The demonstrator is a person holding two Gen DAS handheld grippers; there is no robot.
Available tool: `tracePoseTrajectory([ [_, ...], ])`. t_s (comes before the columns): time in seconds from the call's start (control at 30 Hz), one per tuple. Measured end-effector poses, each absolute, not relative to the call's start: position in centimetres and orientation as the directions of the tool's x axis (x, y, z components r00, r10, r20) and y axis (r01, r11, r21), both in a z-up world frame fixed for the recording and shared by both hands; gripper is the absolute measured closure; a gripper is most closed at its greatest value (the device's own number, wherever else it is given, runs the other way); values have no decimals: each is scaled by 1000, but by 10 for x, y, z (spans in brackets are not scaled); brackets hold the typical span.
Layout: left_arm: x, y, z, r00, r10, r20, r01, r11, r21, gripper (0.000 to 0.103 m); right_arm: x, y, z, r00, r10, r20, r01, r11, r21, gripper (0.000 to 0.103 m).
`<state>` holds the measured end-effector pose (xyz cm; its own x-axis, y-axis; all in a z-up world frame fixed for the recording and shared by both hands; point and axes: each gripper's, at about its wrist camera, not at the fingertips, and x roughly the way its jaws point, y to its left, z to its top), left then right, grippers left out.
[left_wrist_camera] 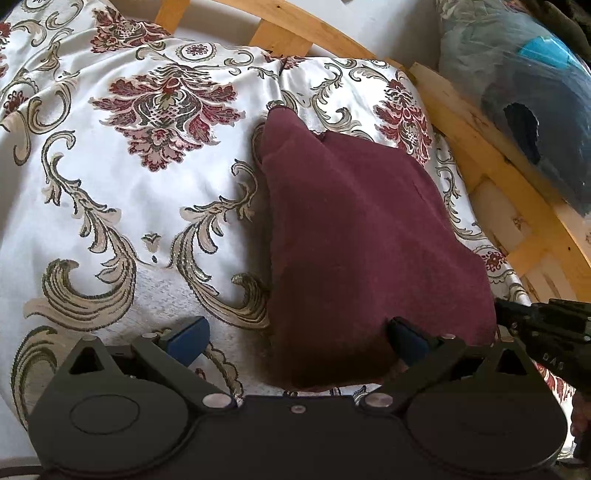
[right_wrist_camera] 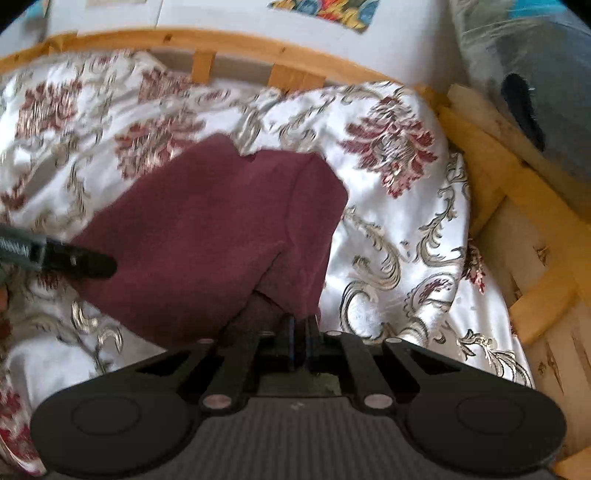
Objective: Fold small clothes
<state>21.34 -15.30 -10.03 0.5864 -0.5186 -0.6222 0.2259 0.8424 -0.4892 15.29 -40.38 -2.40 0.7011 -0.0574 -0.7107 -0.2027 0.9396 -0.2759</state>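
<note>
A small maroon garment (left_wrist_camera: 354, 229) lies partly folded on a white bedspread with red and gold flowers (left_wrist_camera: 110, 192). My left gripper (left_wrist_camera: 297, 341) stands open at the garment's near edge. Its left blue pad (left_wrist_camera: 188, 339) rests over the bedspread and its right pad (left_wrist_camera: 406, 343) lies against the cloth. In the right wrist view the maroon garment (right_wrist_camera: 221, 229) runs down into my right gripper (right_wrist_camera: 299, 332), which is shut on its near corner. The right gripper's black body (left_wrist_camera: 546, 325) shows at the right edge of the left wrist view. The left gripper's tip (right_wrist_camera: 81, 262) touches the garment's left side.
A wooden bed frame (left_wrist_camera: 480, 155) curves round the far and right sides of the bedspread, with slats (right_wrist_camera: 517, 206) showing on the right. A plastic-wrapped bluish bundle (left_wrist_camera: 524, 92) sits beyond the frame at the upper right. A white wall (right_wrist_camera: 258, 22) stands behind.
</note>
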Motion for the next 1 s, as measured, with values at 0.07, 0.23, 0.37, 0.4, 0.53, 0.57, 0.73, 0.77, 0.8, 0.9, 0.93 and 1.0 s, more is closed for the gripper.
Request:
tracePoseTrajectory([
  [0.07,213,-154,-101,588,-515,-624,230,846,-482,1,157,-403,-29,685,-47,-727,-218,939,-266,96],
  [0.23,214,-153,-102,587,-516,-625,230,845,-482,1,155,-428,-15,741,43,-670,-162,980,-117,49],
  [0.37,217,-154,-101,579,-516,-630,227,845,-484,1,166,-440,-3,786,51,-616,-112,992,-60,27],
  [0.4,218,-154,-100,576,-517,-633,224,845,-486,1,175,-441,2,798,51,-600,-96,994,-44,17],
  [0.53,225,-155,-98,571,-525,-631,202,835,-511,1,227,-454,10,803,129,-581,-71,990,122,8],
  [0.57,226,-155,-98,576,-526,-626,195,832,-520,1,241,-458,7,799,144,-584,-53,984,169,6],
  [0.73,222,-159,-98,592,-527,-610,208,831,-516,1,288,-468,-32,770,159,-618,33,957,288,4],
  [0.77,221,-158,-98,594,-528,-607,216,831,-512,1,288,-468,-39,775,163,-611,28,956,291,4],
  [0.8,221,-158,-99,596,-533,-601,223,828,-514,1,287,-467,-46,782,178,-598,12,954,300,4],
  [0.9,219,-154,-104,602,-550,-579,236,815,-528,1,290,-467,-57,790,233,-567,-57,949,310,4],
  [0.93,220,-154,-106,605,-556,-570,248,812,-528,1,291,-467,-59,795,236,-559,-66,949,307,4],
  [1.0,223,-153,-108,605,-564,-562,269,809,-522,1,293,-471,-63,803,252,-540,-64,937,342,7],
])
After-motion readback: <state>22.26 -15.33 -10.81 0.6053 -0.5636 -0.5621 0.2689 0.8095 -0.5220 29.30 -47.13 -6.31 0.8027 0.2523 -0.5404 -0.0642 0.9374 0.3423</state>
